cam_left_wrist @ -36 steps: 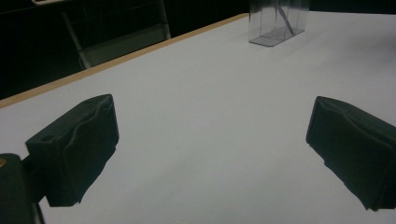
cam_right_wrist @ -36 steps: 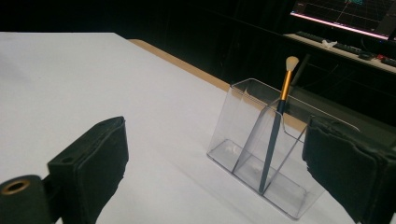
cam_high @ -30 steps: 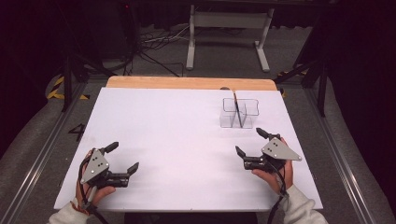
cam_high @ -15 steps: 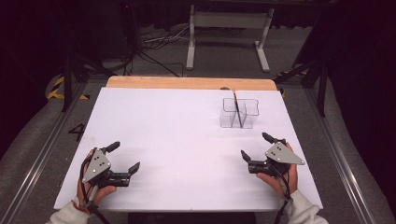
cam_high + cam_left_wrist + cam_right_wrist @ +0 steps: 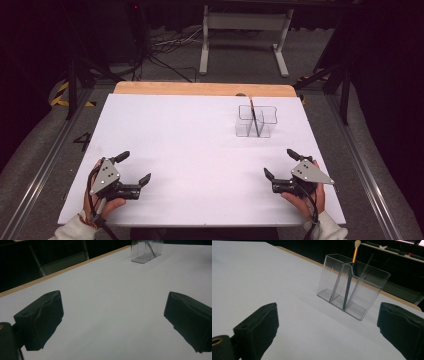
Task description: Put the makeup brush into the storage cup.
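High view: the white table (image 5: 200, 150) has the left gripper (image 5: 134, 168) at about 7 o'clock near the front edge, jaws spread wide and holding nothing. The right gripper (image 5: 280, 164) sits at about 5 o'clock, close to the front and right edges, likewise wide open and empty. A clear organizer (image 5: 256, 121) stands at about 1 o'clock, near the far wooden edge (image 5: 200, 89), with a brush (image 5: 255, 116) upright inside it. A broad bare stretch of table lies between both grippers and the organizer.

Left gripper view: the jaws stand far apart over bare white surface; the organizer (image 5: 147, 251) is well off at 12 to 1 o'clock, the wooden edge (image 5: 62, 270) running at 10 o'clock.

Right gripper view: open jaws frame the organizer (image 5: 353, 292) at 12 o'clock, well apart from it. The brush (image 5: 350, 280) leans against the organizer's middle divider, bristles up.
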A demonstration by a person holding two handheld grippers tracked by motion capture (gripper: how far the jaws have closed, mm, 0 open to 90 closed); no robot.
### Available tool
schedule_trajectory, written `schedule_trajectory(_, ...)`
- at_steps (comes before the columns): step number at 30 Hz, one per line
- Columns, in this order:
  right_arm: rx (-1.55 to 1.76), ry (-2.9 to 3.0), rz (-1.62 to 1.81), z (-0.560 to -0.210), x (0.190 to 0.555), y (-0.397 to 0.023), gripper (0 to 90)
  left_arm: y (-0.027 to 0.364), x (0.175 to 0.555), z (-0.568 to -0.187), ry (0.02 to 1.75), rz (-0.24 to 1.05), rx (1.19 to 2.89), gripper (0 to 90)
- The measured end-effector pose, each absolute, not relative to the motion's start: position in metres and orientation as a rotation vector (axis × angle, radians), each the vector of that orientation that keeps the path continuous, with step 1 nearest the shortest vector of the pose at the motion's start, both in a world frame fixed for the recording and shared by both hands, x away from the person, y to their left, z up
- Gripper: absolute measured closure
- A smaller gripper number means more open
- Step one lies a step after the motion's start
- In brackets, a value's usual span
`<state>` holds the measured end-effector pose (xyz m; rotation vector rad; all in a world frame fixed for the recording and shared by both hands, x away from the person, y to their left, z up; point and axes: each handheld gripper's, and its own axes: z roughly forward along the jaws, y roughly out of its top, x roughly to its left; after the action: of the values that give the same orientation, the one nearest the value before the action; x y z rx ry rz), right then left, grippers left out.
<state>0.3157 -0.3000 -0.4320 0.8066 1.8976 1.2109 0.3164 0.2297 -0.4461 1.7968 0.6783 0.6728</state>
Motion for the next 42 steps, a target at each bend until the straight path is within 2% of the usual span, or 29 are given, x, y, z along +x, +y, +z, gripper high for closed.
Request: schedule_trajectory(42,0.808,1.933,1.224,-0.4347,0.3132,-0.2968,6.2,0.2273,0.3166,-0.4450,0.664,0.676,1.801,3.1)
